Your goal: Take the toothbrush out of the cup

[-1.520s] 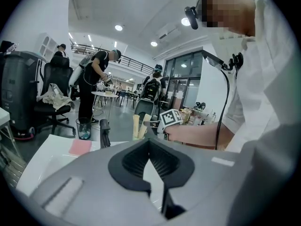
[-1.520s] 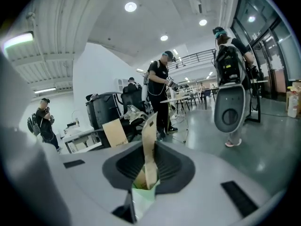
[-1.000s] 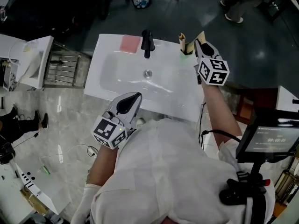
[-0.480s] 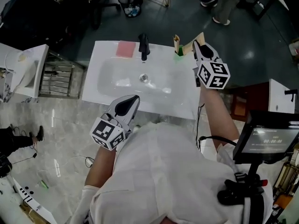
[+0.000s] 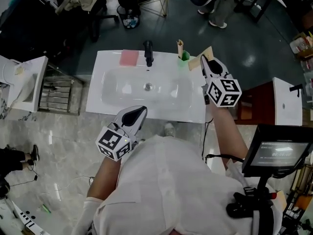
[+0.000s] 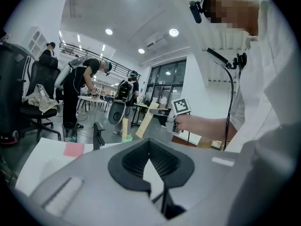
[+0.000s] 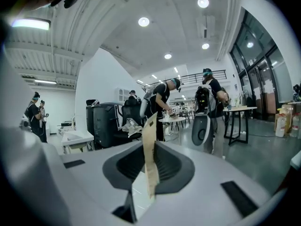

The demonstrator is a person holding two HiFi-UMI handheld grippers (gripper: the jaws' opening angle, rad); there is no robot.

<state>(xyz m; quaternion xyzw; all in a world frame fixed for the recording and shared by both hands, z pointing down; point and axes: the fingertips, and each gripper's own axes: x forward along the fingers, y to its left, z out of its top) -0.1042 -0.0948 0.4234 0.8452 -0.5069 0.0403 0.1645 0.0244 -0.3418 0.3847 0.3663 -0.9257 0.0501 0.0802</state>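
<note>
Head view: one cup, two toothbrushes

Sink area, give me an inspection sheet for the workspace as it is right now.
Surface: white sink, black faucet at the back.
Job's things: green cup on the back rim, a tan stick standing in it; paper-wrapped toothbrush out of the cup.
Clutter: pink pad left of the faucet.
Grippers: right tool shut on the toothbrush, right of the cup; left tool shut, empty.
Cables: black cable down the person's chest.
Surroundings: people at tables; screen at right.
</note>
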